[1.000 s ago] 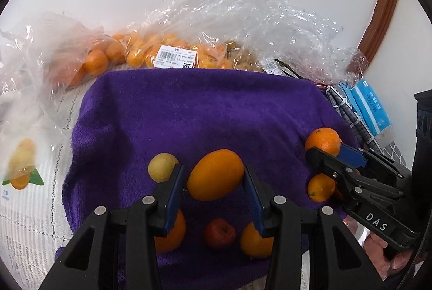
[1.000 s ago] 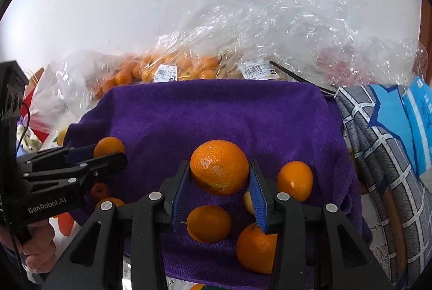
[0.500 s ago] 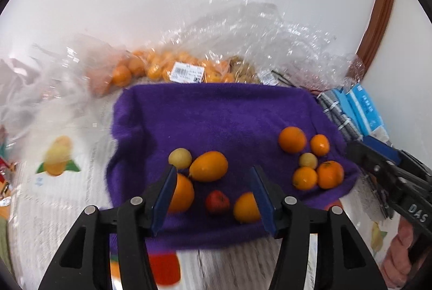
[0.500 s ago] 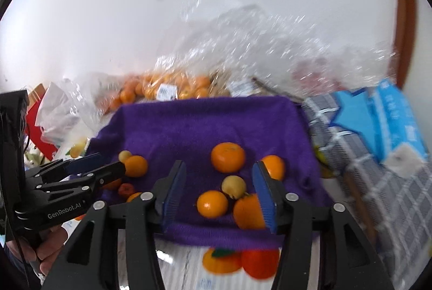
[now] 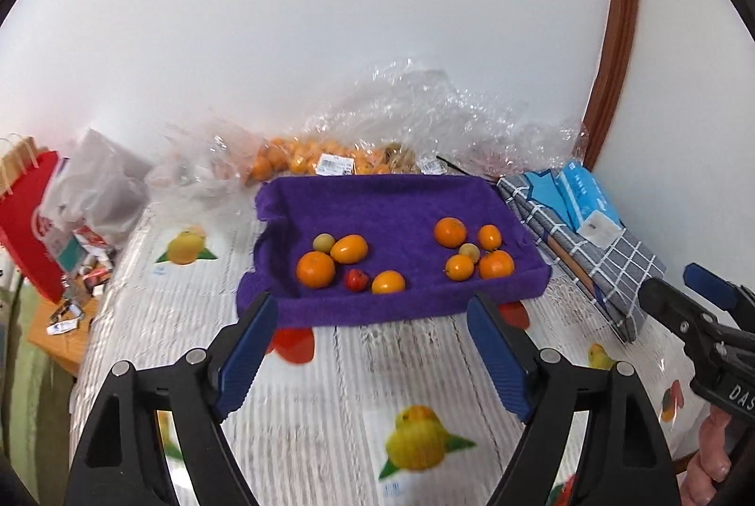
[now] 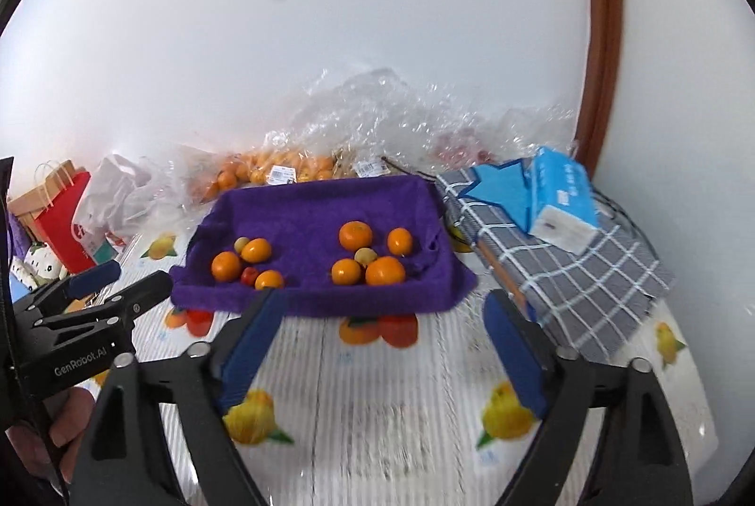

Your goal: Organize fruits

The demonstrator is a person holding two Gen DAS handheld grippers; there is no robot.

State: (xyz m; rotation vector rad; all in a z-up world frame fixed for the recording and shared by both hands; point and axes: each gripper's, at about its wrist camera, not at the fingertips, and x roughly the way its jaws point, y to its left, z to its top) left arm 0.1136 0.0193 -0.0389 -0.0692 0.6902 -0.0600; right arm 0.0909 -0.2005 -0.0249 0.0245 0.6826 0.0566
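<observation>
Both grippers are spread wide with nothing between the jaws: the left gripper (image 5: 373, 357) and the right gripper (image 6: 384, 352) have just been opening, and each is hung over the counter (image 5: 330, 388) on the near side of the purple towel (image 5: 377, 199).

The fruit is all parked on that towel in two bunches. The left bunch has an orange (image 5: 315, 269), an oval orange fruit (image 5: 348, 248), a pale little one (image 5: 322, 243), a small red one (image 5: 354, 279) and another orange one (image 5: 388, 282). The right bunch (image 5: 472, 251) is five fruits packed close, some touching.

What could go wrong, guesswork only: round fruit on soft, rumpled cloth can be nudged into a roll, and the towel's near edge droops toward the counter, so anything bumped in the front row could probably be lost over it. The right bunch is tight enough that a neighbour would likely be shoved if one fruit were grabbed. The crinkly bags (image 5: 424, 128) behind the towel could get snagged if reached over.

Readable text: "GenRobot.AI" is printed on the left gripper as seen from the right wrist view, and "DAS" on the right gripper from the left. Price stickers (image 5: 336, 163) on the bagged oranges are too small to be read.
</observation>
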